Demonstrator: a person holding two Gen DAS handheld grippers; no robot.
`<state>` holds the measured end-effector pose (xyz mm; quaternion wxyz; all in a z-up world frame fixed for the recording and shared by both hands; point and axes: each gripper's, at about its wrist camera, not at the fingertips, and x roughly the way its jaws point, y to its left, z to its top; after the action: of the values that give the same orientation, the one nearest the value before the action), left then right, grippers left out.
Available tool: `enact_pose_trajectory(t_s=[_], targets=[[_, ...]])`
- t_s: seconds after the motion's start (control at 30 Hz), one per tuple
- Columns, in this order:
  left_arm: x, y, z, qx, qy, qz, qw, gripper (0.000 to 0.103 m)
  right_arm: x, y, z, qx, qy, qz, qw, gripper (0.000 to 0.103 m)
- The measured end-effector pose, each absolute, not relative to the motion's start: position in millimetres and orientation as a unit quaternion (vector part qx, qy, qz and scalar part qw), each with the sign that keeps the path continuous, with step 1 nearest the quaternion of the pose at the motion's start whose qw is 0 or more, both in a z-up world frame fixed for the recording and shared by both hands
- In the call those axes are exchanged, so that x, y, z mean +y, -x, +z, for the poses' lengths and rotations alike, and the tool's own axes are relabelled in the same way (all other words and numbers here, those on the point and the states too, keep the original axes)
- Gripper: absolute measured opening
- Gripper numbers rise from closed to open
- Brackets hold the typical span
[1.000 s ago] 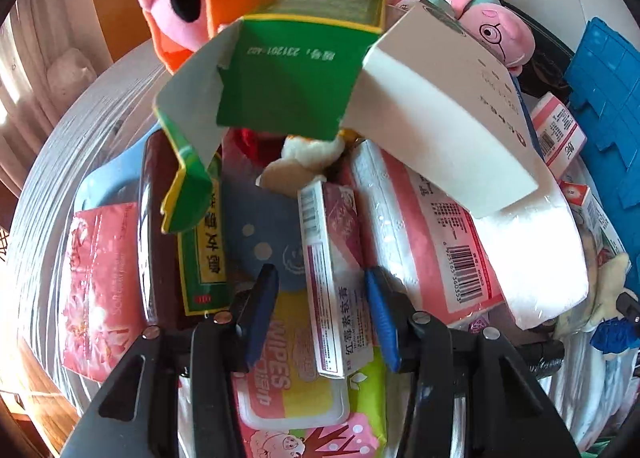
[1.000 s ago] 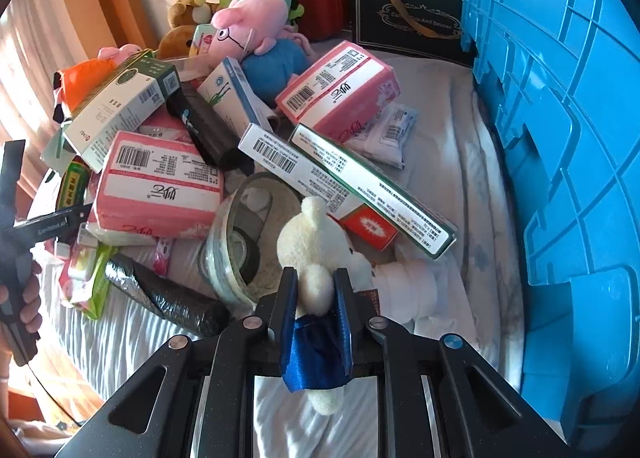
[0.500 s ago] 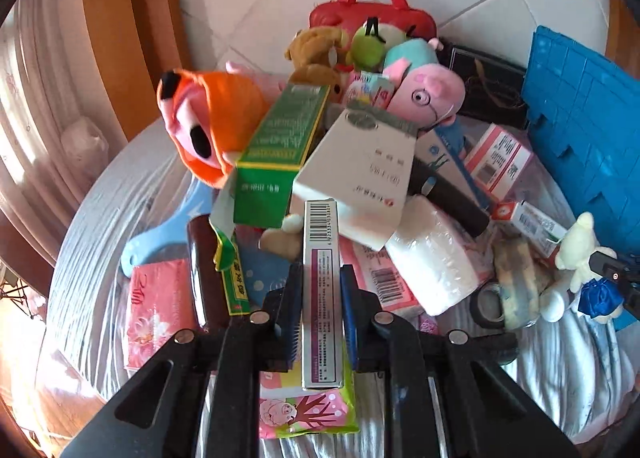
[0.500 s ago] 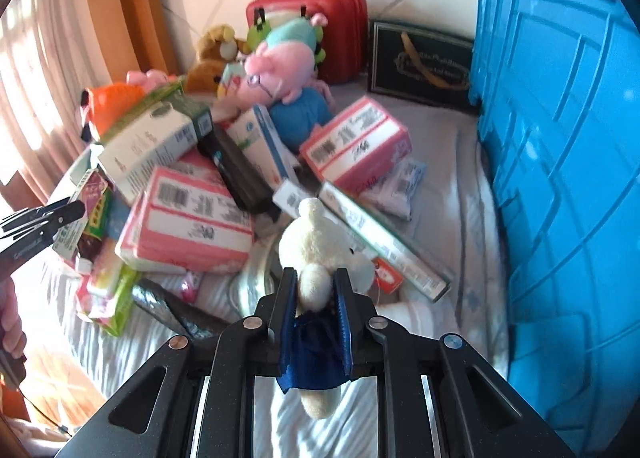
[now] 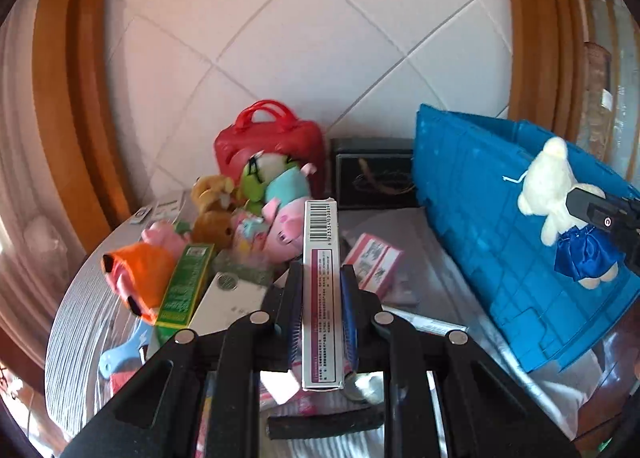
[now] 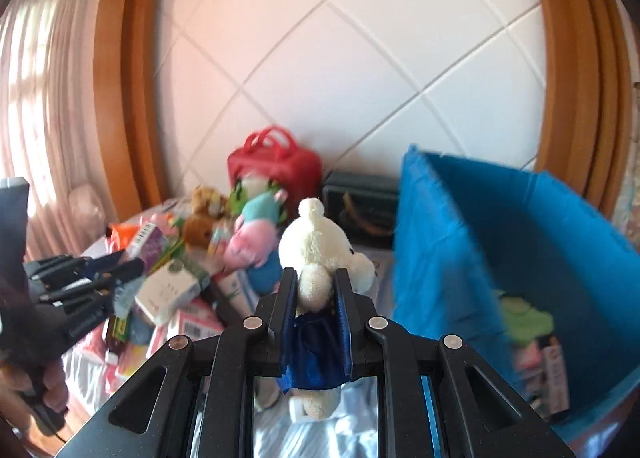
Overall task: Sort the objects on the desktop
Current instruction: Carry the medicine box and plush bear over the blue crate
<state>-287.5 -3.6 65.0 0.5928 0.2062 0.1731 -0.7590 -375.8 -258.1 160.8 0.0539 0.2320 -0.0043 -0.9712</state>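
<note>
My left gripper (image 5: 321, 278) is shut on a long white and maroon carton (image 5: 321, 290) with a barcode, held up above the pile of boxes and plush toys (image 5: 240, 242). My right gripper (image 6: 315, 286) is shut on a white plush bear in a blue skirt (image 6: 316, 254), lifted above the table beside the blue crate (image 6: 500, 250). In the left wrist view the bear (image 5: 556, 193) hangs in front of the crate's wall (image 5: 472, 217). The left gripper also shows at the left of the right wrist view (image 6: 100, 274).
A red case (image 5: 272, 141) and a dark box (image 5: 372, 173) stand against the tiled wall. Pink boxes (image 5: 372, 262), a green box (image 5: 186, 286) and an orange plush (image 5: 140, 274) lie on the round table. The crate holds a green item (image 6: 524, 318) and packets.
Both grippers have risen high above the pile with their loads. The left closed on the carton and lifted it. The bear has moved up beside the crate.
</note>
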Motion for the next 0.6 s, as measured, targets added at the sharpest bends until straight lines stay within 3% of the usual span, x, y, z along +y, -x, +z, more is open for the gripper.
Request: enact_pose_trajectory(t_s=[0.3, 0.6], targets=[[-0.5, 432.9, 153.8, 0.125, -0.188, -0.839, 0.495, 0.018, -146.3, 370.2, 222.7, 0.014, -0.222, -0.975, -0.018, 0.018], [-18.4, 596.0, 181.0, 0.153, -0.285, -0.862, 0.391, 0.018, -11.4, 413.1, 213.6, 0.036, -0.321, -0.944, -0.062, 0.018]])
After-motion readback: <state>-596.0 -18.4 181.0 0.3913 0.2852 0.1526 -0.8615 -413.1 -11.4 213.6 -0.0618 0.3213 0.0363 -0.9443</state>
